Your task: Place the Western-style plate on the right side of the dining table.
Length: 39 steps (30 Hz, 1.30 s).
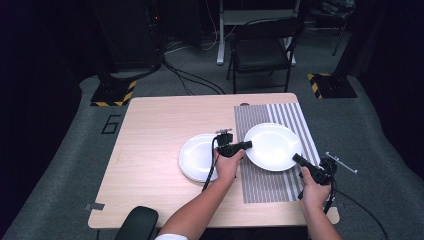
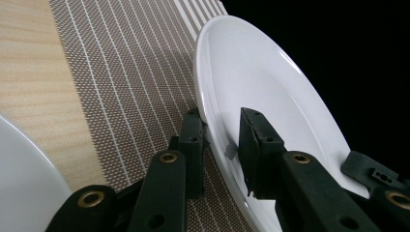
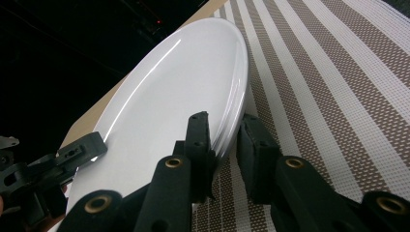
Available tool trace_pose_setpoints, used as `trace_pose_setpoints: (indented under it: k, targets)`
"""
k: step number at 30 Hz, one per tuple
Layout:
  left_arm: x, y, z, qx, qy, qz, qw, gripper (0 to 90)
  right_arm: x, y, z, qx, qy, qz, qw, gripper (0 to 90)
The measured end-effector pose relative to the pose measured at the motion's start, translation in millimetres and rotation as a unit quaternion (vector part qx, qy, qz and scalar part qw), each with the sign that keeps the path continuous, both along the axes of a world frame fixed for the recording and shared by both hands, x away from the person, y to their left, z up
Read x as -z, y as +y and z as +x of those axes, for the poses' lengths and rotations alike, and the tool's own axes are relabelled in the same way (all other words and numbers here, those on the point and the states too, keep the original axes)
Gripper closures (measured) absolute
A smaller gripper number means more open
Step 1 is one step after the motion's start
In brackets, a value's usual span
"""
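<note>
White plate (image 1: 272,146) on striped brown-and-white placemat (image 1: 262,187), right half of pale wooden table (image 1: 155,125). Straddled at two opposite edges: left gripper (image 1: 247,145) at near-left rim, right gripper (image 1: 295,158) at near-right rim.

Left gripper view: jaws either side of plate rim (image 2: 251,82), one under, one above; upper jaw apart from the plate surface, small shadow beneath it (not clenched, gap visible). Other gripper's jaw visible at lower right of same view, at the far rim.

Right gripper view: jaws bracketing plate rim (image 3: 193,82), one jaw over the plate's face, the other outside by the mat; close to the rim, contact not resolvable, so cannot tell whether grasping or merely around it.

Plate looks tilted relative to mat in both gripper views; lifted or resting, cannot tell.

Second stack of white plates (image 1: 197,157) on bare wood, just left of the mat, partly under the left hand (image 1: 227,167). Right hand (image 1: 312,190) near table's front edge.
</note>
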<state>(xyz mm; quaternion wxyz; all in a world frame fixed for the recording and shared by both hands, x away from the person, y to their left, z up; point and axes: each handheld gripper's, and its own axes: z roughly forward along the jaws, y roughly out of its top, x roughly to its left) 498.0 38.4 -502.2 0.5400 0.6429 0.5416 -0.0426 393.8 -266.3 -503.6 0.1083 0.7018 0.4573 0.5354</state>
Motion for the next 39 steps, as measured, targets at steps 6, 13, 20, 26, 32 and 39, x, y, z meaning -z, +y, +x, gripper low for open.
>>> trace_pose_setpoints:
  k: [6,13,20,26,32,39]
  targets:
    - [4.1,-4.3,3.5,0.001,0.009,0.005,0.9999,72.3,4.5,-2.6,2.0,0.003,0.010,0.005,0.9999,75.0]
    - [8.3,-8.5,7.6,0.001,0.013,0.009,0.9999,72.1,8.7,-5.0,4.7,0.007,0.012,0.000,0.9999,74.8]
    - [10.4,-13.0,12.4,0.002,0.020,0.014,0.9997,71.9,12.3,-8.2,9.7,0.011,0.016,-0.005,0.9998,74.5]
    - [12.3,-15.9,15.7,-0.002,0.024,0.014,0.9996,71.9,13.4,-9.0,12.6,0.015,0.015,-0.007,0.9998,74.4]
    - [13.2,-19.3,17.5,-0.002,0.022,0.016,0.9996,71.8,14.8,-10.7,14.2,0.018,0.013,-0.012,0.9997,74.0]
    - [13.3,-21.9,20.2,-0.003,0.021,0.020,0.9996,71.7,16.8,-11.7,16.5,0.021,0.014,-0.016,0.9996,73.5]
